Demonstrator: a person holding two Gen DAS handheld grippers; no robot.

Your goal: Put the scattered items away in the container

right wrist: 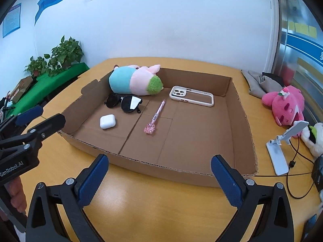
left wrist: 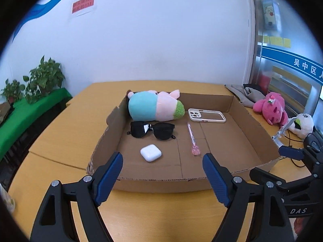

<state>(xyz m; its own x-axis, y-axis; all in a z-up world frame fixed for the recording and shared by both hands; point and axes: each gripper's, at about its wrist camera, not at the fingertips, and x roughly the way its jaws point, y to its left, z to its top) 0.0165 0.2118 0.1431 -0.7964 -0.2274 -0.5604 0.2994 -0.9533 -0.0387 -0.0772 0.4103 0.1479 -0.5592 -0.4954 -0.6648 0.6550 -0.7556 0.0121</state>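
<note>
Yellow table (right wrist: 161, 197) | box (right wrist: 238, 133) ahead holds glasses (right wrist: 126, 102), pen (right wrist: 156, 114), earbud case (right wrist: 107, 121) | my left claw (left wrist: 162, 178) and right claw (right wrist: 159, 181) wide, empty | pink plush (right wrist: 286, 104) outside, nearer right.

Three plush toys (right wrist: 135, 80), one sunglasses (right wrist: 125, 102), pen (right wrist: 156, 115), phone case (right wrist: 191, 96), earbud case (right wrist: 107, 121)

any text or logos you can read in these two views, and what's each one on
"DAS": on the right gripper body, left wrist view.
"GenRobot.AI": on the left gripper body, right wrist view.
"吴中区": on the blue band across the glass partition; it runs on out of view.
Red wall notice: characters too blurred to read.
</note>
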